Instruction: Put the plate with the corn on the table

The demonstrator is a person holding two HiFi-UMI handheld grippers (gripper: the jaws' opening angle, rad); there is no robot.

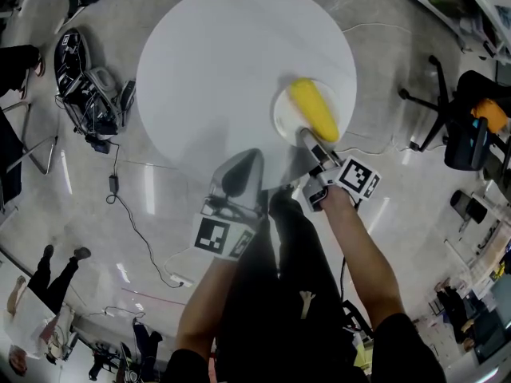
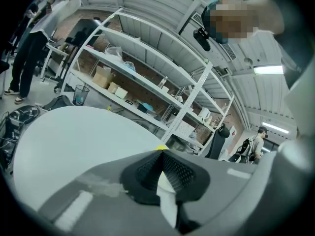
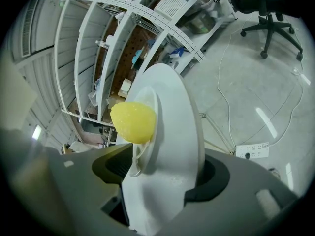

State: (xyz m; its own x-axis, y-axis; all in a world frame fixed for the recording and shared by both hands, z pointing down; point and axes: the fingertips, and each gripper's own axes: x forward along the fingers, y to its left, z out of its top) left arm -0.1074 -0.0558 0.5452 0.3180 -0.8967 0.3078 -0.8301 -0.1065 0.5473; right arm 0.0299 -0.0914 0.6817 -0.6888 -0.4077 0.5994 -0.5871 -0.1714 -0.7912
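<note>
A white plate (image 1: 282,118) carrying a yellow corn cob (image 1: 314,108) lies on the round white table (image 1: 223,62), near its right front edge. My right gripper (image 1: 308,140) is at the plate's near rim. In the right gripper view its jaws stand wide, with the plate (image 3: 146,149), the corn (image 3: 133,122) and the table edge (image 3: 179,132) between them; I see no pad pressing. My left gripper (image 1: 243,166) hovers at the table's front edge, its pads (image 2: 172,168) meeting with nothing held. Beyond its tips a sliver of the corn (image 2: 161,148) shows.
Office chairs (image 1: 455,126) stand on the floor to the right. A cart of gear (image 1: 88,86) and trailing cables (image 1: 128,206) are to the left. White shelving (image 2: 147,82) and people (image 2: 29,48) are in the background. My legs are just below the table's front edge.
</note>
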